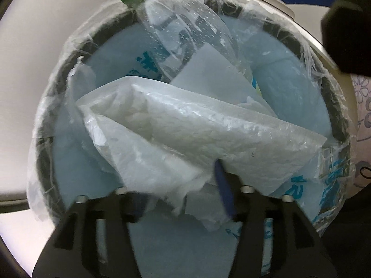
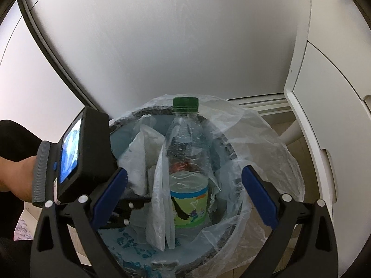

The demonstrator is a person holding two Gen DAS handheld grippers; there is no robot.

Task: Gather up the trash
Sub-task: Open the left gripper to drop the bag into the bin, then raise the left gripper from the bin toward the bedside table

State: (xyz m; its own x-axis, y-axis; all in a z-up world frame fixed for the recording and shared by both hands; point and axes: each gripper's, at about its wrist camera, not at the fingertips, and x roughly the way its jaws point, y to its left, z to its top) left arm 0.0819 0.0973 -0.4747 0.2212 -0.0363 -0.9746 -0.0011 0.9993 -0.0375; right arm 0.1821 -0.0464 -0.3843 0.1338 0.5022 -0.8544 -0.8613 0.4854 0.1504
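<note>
I look straight down into a round bin [image 1: 69, 53] lined with a clear bag [image 1: 324, 88]. A crumpled white plastic wrap [image 1: 197, 134] lies on top of the trash inside it. My left gripper [image 1: 178, 185] hangs over the bin, open, with the wrap's lower edge between its fingers; one blue pad [image 1: 223, 190] shows and the other is hidden under the wrap. A clear bottle with a green cap [image 2: 185, 153] stands upright in the bin [image 2: 148, 111]. My right gripper [image 2: 185, 172] is open wide on either side of it, not touching.
White cabinet panels [image 2: 162, 46] rise behind the bin, with a cabinet door [image 2: 336, 92] at the right. Pale floor tiles [image 2: 273, 120] show beyond. The left tool's black housing [image 2: 92, 148] and a person's hand [image 2: 14, 176] fill the left. A patterned cloth [image 1: 361, 106] lies beside the bin.
</note>
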